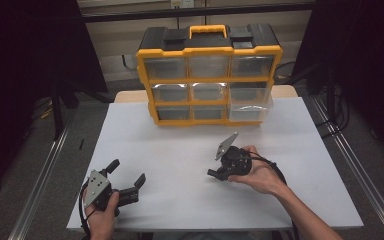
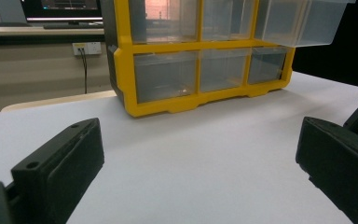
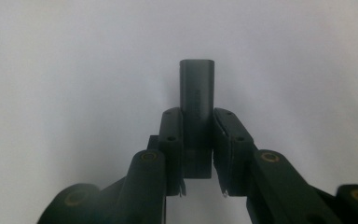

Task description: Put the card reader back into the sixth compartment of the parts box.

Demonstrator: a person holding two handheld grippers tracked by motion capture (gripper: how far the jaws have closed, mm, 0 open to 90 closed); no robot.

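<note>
White tabletop fills the workspace, dark surroundings on both sides, and our forearms come in from the bottom edge of the high view. Nearest to us, left hand holds the left gripper low over the near-left part of the table, jaws spread wide with nothing between them; in the left gripper view we see both black jaws far apart with bare white surface in the gap. Further in and to the right of centre, right hand holds the right gripper, pointing left across the table, grey plate tilted up on top of it. In the right gripper view its jaws are narrow and clamped on a small dark rectangular block, which sticks out past the jaw tips with rounded corners at its far end; faint text on its face is too small for us to read. Block sits over bare tabletop, whether it touches the surface we cannot tell. At the far edge stands a yellow-and-black organizer with a yellow handle on top and a three-by-three grid of clear drawers. Middle-right drawer is pulled out toward us, the others are seated flush. Behind it in the left gripper view we see a monitor and a wall outlet.
</note>
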